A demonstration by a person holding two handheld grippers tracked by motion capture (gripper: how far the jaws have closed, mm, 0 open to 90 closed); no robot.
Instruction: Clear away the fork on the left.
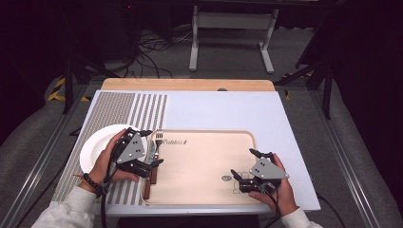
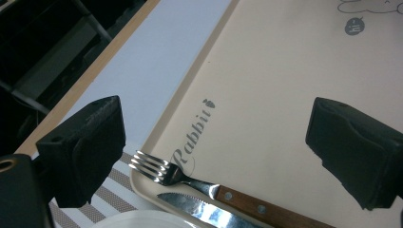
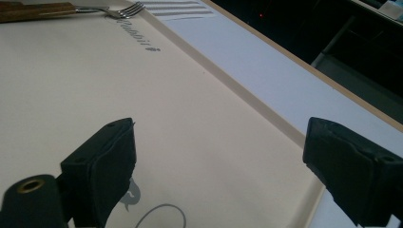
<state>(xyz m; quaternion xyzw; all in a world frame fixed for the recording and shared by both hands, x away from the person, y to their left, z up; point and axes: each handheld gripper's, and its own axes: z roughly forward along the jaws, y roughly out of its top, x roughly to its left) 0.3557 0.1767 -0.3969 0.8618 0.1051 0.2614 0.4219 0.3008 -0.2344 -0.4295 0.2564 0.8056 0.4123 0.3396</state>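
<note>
Two utensils, fork (image 2: 161, 170) and knife (image 2: 209, 210), lie side by side at the tray's (image 1: 199, 161) left edge, just beside the plate (image 1: 97, 142). Left gripper (image 1: 151, 148) hovers over them, jaws apart, holding nothing. Right gripper (image 1: 242, 164) sits over the tray's right part, jaws apart, empty too. My read: no grasp yet, pickup left to do.

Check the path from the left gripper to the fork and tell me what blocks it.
Nothing visible blocks it. The left gripper hangs open above the fork, which lies on the tray along its left edge. The knife lies beside the fork, close enough to get nudged. The plate sits off the tray.
</note>
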